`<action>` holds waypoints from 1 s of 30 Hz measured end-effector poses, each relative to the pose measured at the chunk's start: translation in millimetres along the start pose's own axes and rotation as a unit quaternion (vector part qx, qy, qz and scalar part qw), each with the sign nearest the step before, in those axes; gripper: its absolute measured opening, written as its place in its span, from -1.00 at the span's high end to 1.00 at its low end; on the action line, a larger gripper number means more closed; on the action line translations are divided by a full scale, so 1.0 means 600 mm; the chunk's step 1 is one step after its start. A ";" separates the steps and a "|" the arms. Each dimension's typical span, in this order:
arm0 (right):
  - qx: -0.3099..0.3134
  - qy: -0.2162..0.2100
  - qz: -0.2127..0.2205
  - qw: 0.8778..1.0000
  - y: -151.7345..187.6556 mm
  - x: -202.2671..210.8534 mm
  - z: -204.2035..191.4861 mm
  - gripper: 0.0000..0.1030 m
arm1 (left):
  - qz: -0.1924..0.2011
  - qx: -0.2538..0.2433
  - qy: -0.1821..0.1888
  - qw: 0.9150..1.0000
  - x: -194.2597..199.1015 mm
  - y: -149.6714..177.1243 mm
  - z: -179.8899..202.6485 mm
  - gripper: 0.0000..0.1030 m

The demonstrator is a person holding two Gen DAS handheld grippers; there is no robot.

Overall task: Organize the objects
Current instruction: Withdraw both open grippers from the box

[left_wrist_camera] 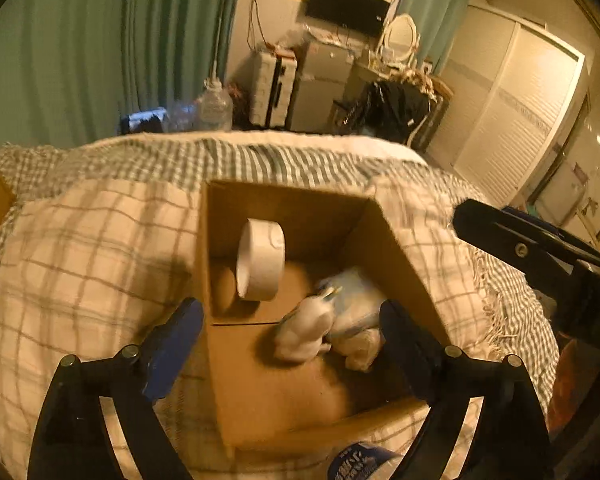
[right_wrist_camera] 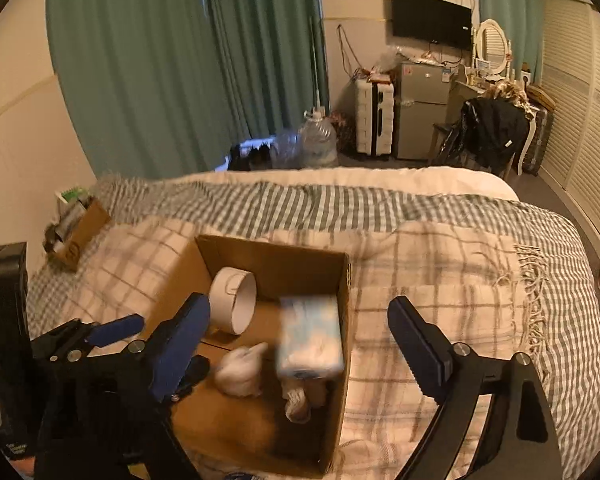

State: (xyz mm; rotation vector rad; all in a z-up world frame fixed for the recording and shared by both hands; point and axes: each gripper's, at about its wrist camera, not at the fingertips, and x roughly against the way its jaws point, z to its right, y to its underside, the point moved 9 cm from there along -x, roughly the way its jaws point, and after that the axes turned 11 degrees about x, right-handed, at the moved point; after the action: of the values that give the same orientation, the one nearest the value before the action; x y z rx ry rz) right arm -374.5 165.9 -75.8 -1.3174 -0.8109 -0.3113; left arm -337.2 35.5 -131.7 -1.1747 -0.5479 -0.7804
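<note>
While agape, left claw (left_wrist_camera: pixel 292 320) just above white bundle (left_wrist_camera: pixel 306 334).

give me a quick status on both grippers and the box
Left gripper open over the cardboard box, empty. Right gripper open, empty. Tape roll, tissue pack, white bundle lie inside the box. Nothing blocking.

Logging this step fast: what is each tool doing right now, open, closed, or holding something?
Left tool: open, holding nothing, above the cardboard box.
Right tool: open, holding nothing.
</note>
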 end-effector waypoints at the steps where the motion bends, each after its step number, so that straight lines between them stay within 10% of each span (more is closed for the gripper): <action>1: 0.002 0.006 0.000 1.000 -0.001 0.015 0.002 -0.76 | 0.003 0.000 -0.004 1.000 0.011 -0.003 -0.001 -0.85; 18: 0.072 0.074 0.049 0.993 0.030 0.322 -0.063 -0.99 | 0.097 -0.020 -0.056 0.994 0.299 0.032 -0.011 -1.00; 30: 0.083 0.050 0.029 0.995 0.144 0.342 -0.125 -0.99 | 0.099 0.007 -0.092 0.991 0.353 0.146 -0.074 -1.00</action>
State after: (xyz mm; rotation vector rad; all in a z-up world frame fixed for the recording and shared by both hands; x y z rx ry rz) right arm -151.4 166.4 -1.8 -1.1592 -0.6972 -0.2556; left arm -137.3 -43.7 -41.4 -1.2755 -0.5772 -0.5002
